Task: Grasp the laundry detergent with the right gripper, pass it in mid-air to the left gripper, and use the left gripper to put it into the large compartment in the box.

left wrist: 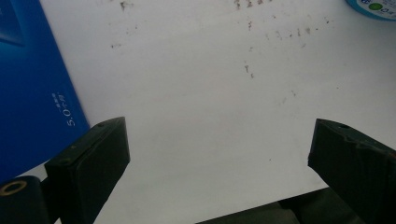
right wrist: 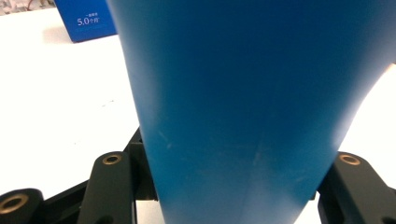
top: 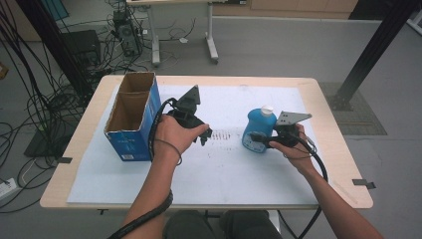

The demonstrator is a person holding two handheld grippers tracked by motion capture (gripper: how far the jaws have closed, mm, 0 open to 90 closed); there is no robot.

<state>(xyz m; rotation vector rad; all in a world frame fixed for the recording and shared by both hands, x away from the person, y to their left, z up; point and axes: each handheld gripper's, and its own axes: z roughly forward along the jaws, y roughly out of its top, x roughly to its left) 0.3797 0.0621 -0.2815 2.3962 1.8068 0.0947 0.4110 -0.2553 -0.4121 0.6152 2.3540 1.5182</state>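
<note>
A: Blue bottle [top: 260,130] clamped upright in the right gripper [top: 262,140], low over the white mat [top: 224,164], well apart from the open box [top: 133,117].

B: Left gripper [top: 205,134] wide, empty. Likely left: carrying over, dropping into that box.

Evenly lit from overhead, soft and fairly bright; faint short shadows under the box [top: 133,117] and bottle [top: 259,129] on the table [top: 239,169]. Slightly soft, low-resolution high view. Close-up blue bottle surface blurred in the right gripper view, with washed-out white at the frame's right edge.
</note>
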